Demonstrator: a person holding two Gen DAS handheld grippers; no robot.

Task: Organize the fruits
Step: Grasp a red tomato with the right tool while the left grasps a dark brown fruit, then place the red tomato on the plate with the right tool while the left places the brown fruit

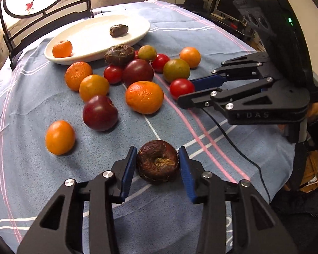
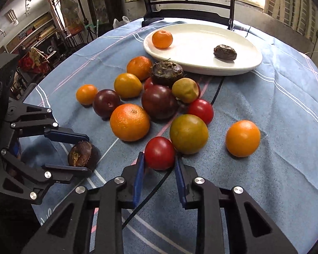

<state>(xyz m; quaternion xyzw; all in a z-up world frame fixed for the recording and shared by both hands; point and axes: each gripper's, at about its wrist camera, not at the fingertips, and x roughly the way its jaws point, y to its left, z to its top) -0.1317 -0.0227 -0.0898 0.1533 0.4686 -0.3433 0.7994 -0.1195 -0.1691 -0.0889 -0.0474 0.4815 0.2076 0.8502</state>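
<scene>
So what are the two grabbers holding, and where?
Left gripper pinches the wrinkly brown round fruit by its sides. Right gripper pinches the small red tomato by its sides.

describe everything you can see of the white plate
The white plate is a shallow oval dish, glossy like glazed ceramic, lying flat on the blue striped tablecloth at the far side, before a dark metal chair. On it sit a small orange mandarin and a dark wrinkled fruit, apart. A dark brown water chestnut lies against its near rim.
</scene>
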